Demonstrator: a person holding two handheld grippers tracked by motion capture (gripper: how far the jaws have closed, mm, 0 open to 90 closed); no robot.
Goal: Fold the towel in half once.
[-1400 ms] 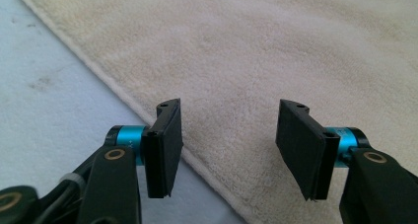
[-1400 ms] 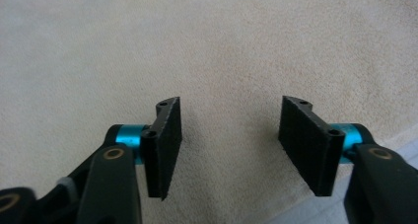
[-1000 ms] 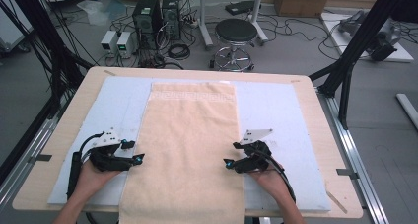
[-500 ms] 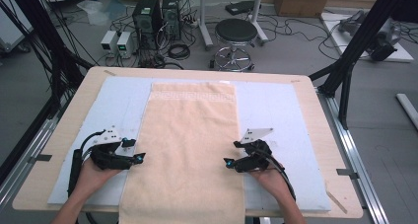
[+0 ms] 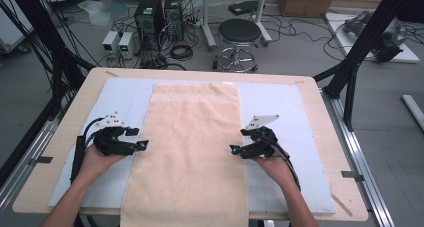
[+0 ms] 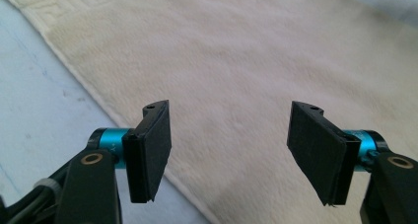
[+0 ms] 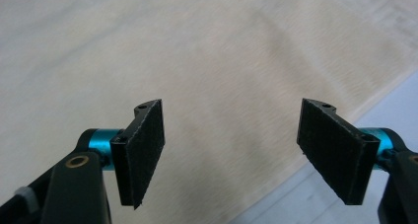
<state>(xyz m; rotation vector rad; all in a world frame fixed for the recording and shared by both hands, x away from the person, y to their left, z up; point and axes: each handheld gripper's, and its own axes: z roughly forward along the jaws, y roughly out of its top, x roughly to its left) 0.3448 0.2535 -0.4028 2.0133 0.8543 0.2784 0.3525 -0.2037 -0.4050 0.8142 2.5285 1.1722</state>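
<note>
A long beige towel [image 5: 192,147] lies flat down the middle of a pale blue mat [image 5: 300,132], its near end hanging over the table's front edge. My left gripper [image 5: 143,145] hovers at the towel's left edge, jaws open and pointing inward. In the left gripper view the towel [image 6: 236,71] and its edge pass under the open left gripper [image 6: 229,150], nothing between the pads. My right gripper [image 5: 233,149] sits at the towel's right edge, open too. The right gripper view has the towel [image 7: 187,56] beneath the empty right gripper [image 7: 231,155].
The wooden table [image 5: 330,117] carries the mat with bare blue strips on both sides of the towel. Beyond the far edge stand a black stool [image 5: 239,34], computer cases [image 5: 157,17] and loose cables on the floor. Black frame struts [image 5: 360,47] rise at the right.
Both grippers have lifted slightly and shifted a little along the towel's edges. Their jaws look as wide as before, and the towel lies unchanged.
</note>
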